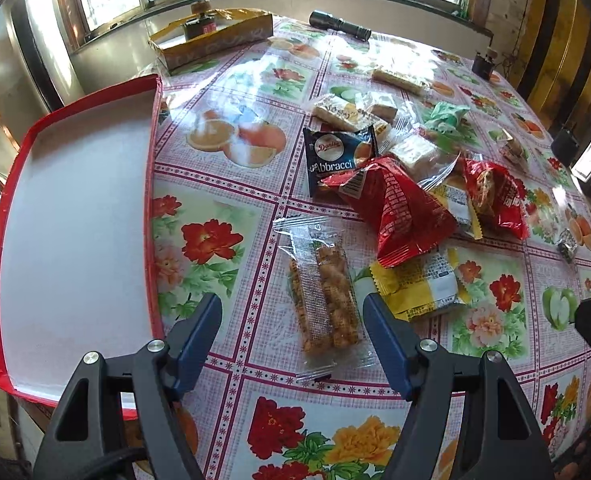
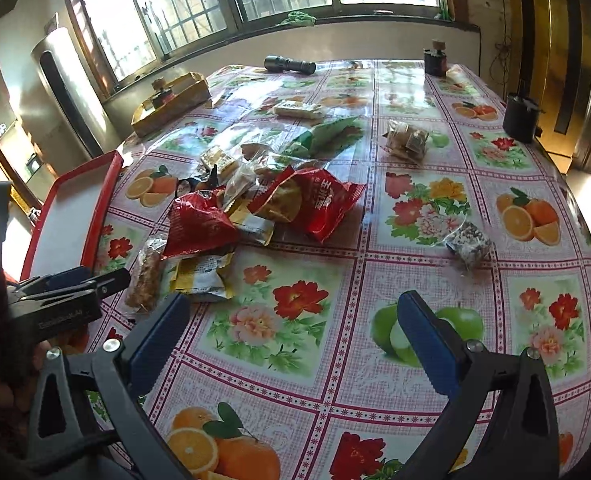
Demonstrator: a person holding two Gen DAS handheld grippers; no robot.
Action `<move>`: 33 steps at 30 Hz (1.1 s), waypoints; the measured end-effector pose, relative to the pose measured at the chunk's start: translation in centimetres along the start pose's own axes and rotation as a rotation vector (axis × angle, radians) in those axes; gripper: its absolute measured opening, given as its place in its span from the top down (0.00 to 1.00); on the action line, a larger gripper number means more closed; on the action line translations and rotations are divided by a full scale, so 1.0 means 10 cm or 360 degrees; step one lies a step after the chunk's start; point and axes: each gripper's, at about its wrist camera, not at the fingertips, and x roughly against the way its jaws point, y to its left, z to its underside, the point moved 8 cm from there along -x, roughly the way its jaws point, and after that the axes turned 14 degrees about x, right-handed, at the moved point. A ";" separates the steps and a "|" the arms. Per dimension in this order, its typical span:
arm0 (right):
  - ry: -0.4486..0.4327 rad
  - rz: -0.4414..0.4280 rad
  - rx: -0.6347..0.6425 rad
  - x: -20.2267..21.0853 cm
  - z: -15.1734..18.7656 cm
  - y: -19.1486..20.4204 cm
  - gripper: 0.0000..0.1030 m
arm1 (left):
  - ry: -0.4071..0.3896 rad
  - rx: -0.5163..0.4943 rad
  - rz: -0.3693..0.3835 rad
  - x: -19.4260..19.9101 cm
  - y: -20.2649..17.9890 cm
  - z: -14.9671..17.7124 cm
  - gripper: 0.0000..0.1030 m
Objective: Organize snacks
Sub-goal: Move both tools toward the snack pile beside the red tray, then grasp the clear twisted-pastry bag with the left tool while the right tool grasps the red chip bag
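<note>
Both the left claw (image 1: 293, 320) and right claw (image 2: 291, 320) gape empty, snack pile (image 1: 399, 184) beside red tray (image 1: 151, 184).

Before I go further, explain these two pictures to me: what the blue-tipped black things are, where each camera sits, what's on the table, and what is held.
No robot here: a person holds two hand-held clamps. Each picture comes from a camera on one, looking along its fingers. The left tool hangs open around a clear-wrapped crunchy snack bar; the right tool is open over bare floral tablecloth. Nothing is held. Beside the snack pile of red foil bags lies an empty red-rimmed white tray.
</note>
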 end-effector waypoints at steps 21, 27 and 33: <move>0.0054 -0.0238 0.0518 -0.79 -0.59 -0.13 0.04 | 0.0118 -0.0008 0.0047 -0.24 0.00 -0.09 0.29; 0.0192 -0.0228 0.0778 -1.10 -0.59 -0.08 0.04 | 0.0130 -0.0020 0.0032 -0.29 -0.03 -0.12 0.29; 0.0263 -0.0348 0.0661 -1.22 -0.50 -0.10 0.32 | 0.0103 -0.0077 0.0026 -0.30 -0.12 -0.11 0.50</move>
